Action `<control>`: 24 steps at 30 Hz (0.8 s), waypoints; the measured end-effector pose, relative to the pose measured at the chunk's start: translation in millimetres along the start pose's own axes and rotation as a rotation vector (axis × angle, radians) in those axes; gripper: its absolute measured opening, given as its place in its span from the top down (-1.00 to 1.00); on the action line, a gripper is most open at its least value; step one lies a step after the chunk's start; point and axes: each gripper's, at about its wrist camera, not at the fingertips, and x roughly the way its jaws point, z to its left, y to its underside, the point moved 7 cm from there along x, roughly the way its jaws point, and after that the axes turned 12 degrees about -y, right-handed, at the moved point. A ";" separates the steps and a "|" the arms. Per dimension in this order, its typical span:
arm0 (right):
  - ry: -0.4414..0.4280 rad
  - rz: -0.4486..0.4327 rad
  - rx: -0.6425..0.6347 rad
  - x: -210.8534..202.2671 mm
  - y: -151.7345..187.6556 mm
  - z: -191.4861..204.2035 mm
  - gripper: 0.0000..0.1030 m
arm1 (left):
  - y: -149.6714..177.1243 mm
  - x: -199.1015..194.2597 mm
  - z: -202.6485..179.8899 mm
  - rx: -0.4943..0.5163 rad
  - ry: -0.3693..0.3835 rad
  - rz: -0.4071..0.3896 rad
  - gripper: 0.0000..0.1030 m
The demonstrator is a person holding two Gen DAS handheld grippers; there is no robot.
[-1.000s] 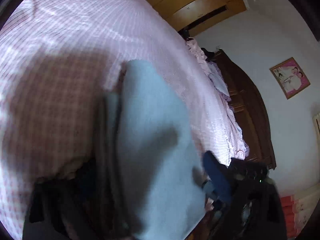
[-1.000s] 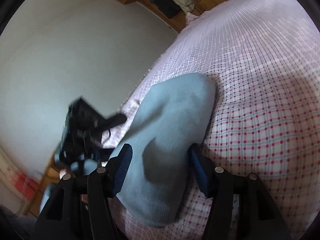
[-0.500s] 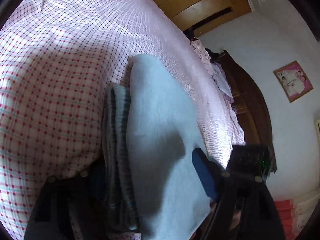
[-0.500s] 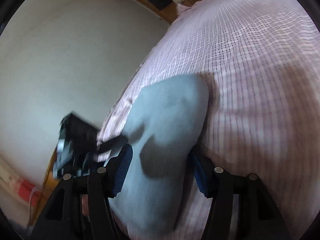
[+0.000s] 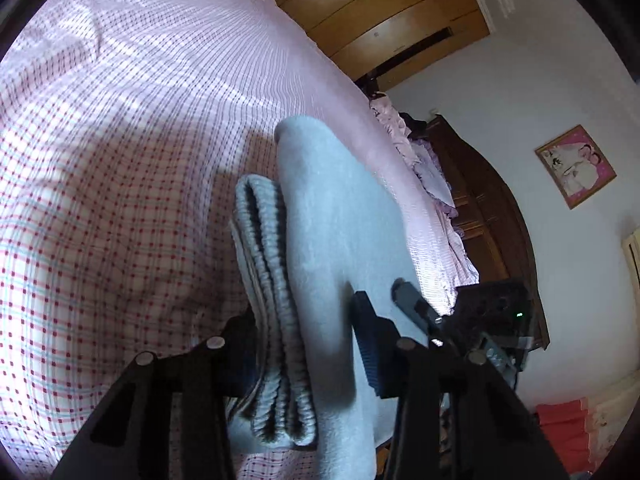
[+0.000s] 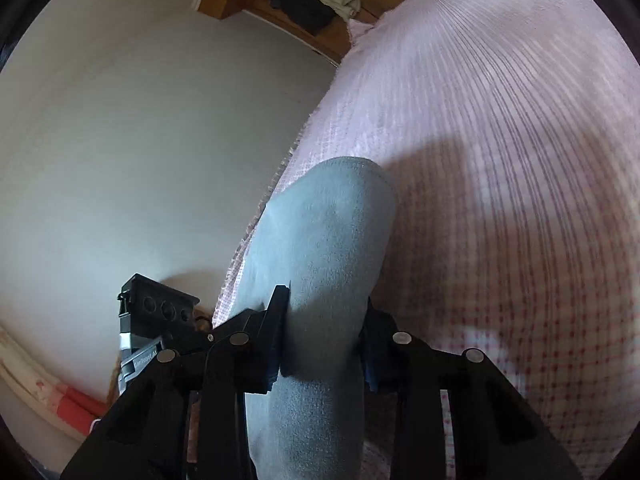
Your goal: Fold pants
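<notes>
Pants, pale blue and already folded into a thick bundle, lie on the pink checked bedspread. Through the left wrist camera, my left gripper straddles the near end, jaws closing around the ribbed waistband layers. The bundle's long axis runs straight away from me, along the fingers. My right gripper shows just beside it, at the other edge.

Through the right wrist camera, my right gripper is closing too, both pads pressing the cloth. The bundle stretches forward from the jaws, parallel to the bed's edge. 2 hands sit equally near, 1 per side.
</notes>
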 end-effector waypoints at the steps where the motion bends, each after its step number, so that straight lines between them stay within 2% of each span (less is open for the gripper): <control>1: 0.007 0.007 -0.010 0.8 -4.7 5.1 0.52 | -2.7 -1.2 -1.8 -0.009 0.001 0.003 0.17; 4: 0.015 0.015 -0.023 -3.0 -15.9 11.5 0.51 | -11.1 -3.1 -15.6 -0.011 0.004 0.007 0.17; 8: 0.028 0.014 -0.029 -18.4 -37.9 9.2 0.51 | -18.5 -5.0 -45.6 0.040 -0.014 0.001 0.17; 12: 0.043 -0.007 -0.030 -43.5 -58.4 1.1 0.51 | -27.4 9.8 -77.2 0.064 -0.015 0.011 0.16; 16: 0.083 -0.020 -0.020 -72.6 -75.9 -24.3 0.50 | -24.1 39.9 -105.7 0.131 -0.045 -0.009 0.15; 24: 0.170 -0.058 0.036 -137.8 -115.4 -94.2 0.50 | -11.1 138.3 -167.1 0.197 -0.051 0.049 0.15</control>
